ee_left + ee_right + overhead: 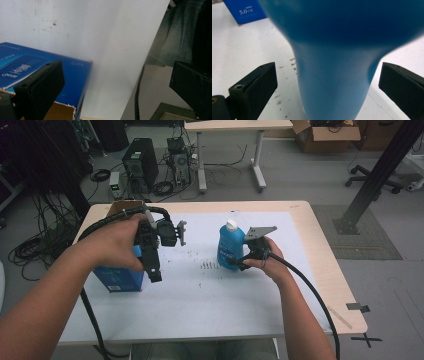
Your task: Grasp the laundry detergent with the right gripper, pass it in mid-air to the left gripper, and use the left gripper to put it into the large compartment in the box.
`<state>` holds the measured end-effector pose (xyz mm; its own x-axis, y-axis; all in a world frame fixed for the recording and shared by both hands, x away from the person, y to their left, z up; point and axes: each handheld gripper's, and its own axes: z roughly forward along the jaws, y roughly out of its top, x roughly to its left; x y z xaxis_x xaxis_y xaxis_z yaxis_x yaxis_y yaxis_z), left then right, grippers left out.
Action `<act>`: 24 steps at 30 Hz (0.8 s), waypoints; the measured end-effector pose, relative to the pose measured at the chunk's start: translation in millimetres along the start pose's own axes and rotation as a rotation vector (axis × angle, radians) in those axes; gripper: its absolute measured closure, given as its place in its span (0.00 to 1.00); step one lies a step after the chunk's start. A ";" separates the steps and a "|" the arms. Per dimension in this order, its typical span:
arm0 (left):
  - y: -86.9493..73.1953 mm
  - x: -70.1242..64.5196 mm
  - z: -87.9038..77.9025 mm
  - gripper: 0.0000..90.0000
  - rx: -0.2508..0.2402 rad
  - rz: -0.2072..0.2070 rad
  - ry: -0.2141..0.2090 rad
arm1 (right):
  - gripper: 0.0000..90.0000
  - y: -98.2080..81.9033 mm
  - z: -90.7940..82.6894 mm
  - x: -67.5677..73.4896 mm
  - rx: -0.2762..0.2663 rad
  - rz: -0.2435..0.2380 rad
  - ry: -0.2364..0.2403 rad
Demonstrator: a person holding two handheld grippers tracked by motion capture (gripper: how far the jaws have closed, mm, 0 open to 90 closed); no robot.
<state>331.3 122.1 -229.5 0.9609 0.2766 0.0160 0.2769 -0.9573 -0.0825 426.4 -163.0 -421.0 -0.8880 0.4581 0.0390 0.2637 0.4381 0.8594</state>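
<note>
At frame centre on the white worktop [200,295] stands the blue plastic bottle with white cap [230,245]; right tool [239,264] gapes around its slippery, probably liquid-heavy, narrow waist; left tool [154,276] gapes empty.

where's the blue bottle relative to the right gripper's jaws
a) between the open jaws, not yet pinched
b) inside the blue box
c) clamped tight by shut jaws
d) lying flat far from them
a: in the right gripper view the blue bottle stands between the right gripper's two spread jaws, with white table visible in a gap on each side.
</note>
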 end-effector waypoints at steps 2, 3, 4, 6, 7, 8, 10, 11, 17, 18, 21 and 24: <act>0.0 -0.1 0.7 0.00 -0.002 -0.003 0.001 | 0.02 -0.6 1.0 -0.1 -0.005 0.004 -0.003; 0.0 0.0 0.7 0.00 0.000 -0.003 0.000 | 0.02 -0.7 1.8 0.5 -0.007 0.005 -0.005; -0.1 0.2 0.8 0.00 0.000 0.000 0.001 | 0.02 -0.7 2.6 0.9 -0.006 0.001 -0.008; -0.6 0.3 1.1 0.00 0.000 -0.003 -0.001 | 0.02 -0.8 3.8 1.7 -0.012 0.004 -0.020; -0.8 0.5 1.2 0.00 0.000 -0.002 -0.002 | 0.02 -0.9 3.9 1.6 -0.019 0.012 -0.024; -1.1 0.6 1.4 0.00 -0.001 -0.004 -0.001 | 0.03 -0.9 4.0 1.4 -0.026 0.021 -0.028; -1.3 1.0 1.7 0.00 0.000 -0.003 -0.002 | 0.04 -1.0 4.3 1.3 -0.035 0.031 -0.041; -1.4 1.1 2.0 0.00 0.000 -0.003 0.000 | 0.06 -1.1 4.4 1.4 -0.036 0.034 -0.043; -0.6 1.4 2.4 0.00 -0.005 -0.002 -0.003 | 0.11 -1.7 5.9 4.5 -0.044 0.033 -0.056; -0.6 1.4 2.4 0.00 -0.005 -0.002 -0.003 | 0.11 -1.7 5.9 4.5 -0.044 0.033 -0.056; 0.0 1.2 3.4 0.00 -0.002 -0.002 -0.006 | 0.13 -1.6 6.8 5.5 -0.051 0.030 -0.061; -0.1 1.4 3.7 0.00 0.000 -0.001 -0.008 | 0.16 -2.7 7.8 5.7 -0.043 0.033 -0.068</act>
<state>332.5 122.9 -233.2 0.9604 0.2785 0.0084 0.2782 -0.9570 -0.0820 423.5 -155.6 -427.1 -0.8509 0.5242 0.0340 0.2745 0.3886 0.8796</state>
